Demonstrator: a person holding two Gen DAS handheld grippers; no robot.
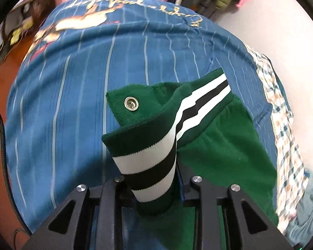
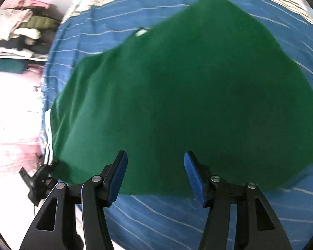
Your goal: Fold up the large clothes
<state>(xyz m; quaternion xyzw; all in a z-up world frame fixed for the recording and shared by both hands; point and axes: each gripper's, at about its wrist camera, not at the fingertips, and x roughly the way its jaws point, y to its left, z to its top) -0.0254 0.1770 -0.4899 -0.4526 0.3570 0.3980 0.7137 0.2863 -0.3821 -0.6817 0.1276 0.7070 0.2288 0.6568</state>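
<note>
A green jacket point(image 2: 187, 95) lies spread on a blue striped bedsheet point(image 2: 156, 218). In the left wrist view my left gripper point(image 1: 154, 187) is shut on the jacket's ribbed hem point(image 1: 156, 162), green with white and black stripes, lifted off the sheet; a metal snap button point(image 1: 131, 105) shows on the flap behind it. In the right wrist view my right gripper point(image 2: 155, 175) is open and empty, its blue pads point(image 2: 120, 179) over the jacket's near edge. The left gripper also shows in the right wrist view point(image 2: 41, 179) at the jacket's left corner.
The blue sheet point(image 1: 73, 104) has a cartoon print at its far end. A checked cloth point(image 1: 285, 135) lies along the bed's right edge. A pile of folded clothes point(image 2: 23, 35) sits beyond the bed. Orange floor point(image 1: 2, 83) is on the left.
</note>
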